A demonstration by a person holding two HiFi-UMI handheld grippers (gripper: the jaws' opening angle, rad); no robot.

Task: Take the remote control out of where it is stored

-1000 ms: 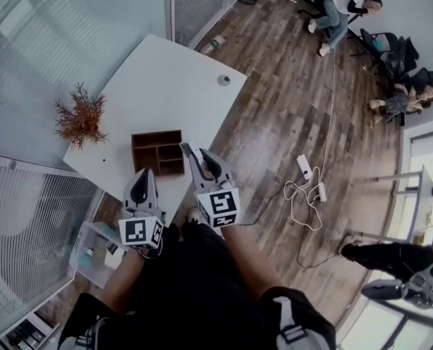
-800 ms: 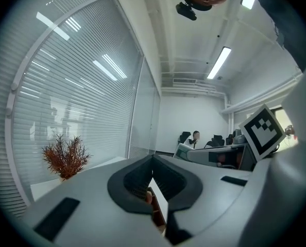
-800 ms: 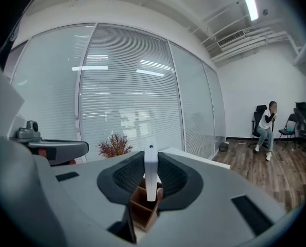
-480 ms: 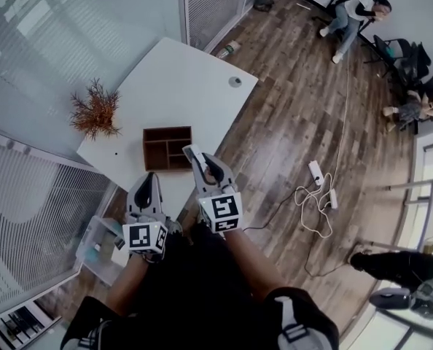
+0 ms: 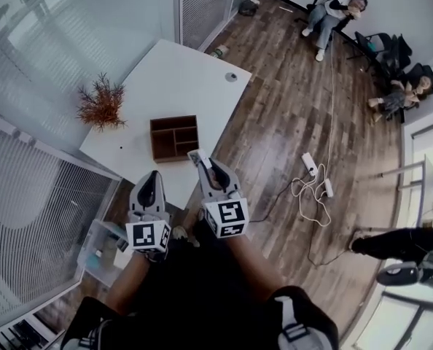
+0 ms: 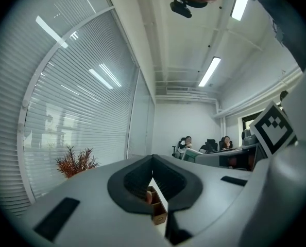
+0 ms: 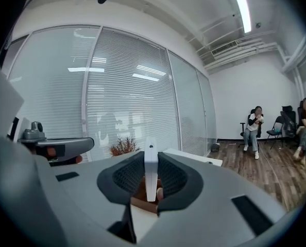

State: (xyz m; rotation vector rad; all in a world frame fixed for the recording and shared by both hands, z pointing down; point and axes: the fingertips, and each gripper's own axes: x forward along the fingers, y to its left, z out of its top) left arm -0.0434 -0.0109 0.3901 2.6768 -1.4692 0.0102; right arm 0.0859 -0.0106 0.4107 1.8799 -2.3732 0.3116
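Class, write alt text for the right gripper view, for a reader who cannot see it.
The right gripper grips a slim white remote control, upright between its dark pads. Beyond lie a white table, a reddish dried plant, blinds behind glass, and seated people at right.

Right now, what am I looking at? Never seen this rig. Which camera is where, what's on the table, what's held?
No robot: a person holds a claw in each hand. The head view is from a camera on their head, looking down; the two gripper views are from cameras riding on each claw, looking along its jaws. On the white table stand a wooden box with compartments and a dried plant. The right claw is shut on a slim white remote, near the box. The left claw is shut and empty.
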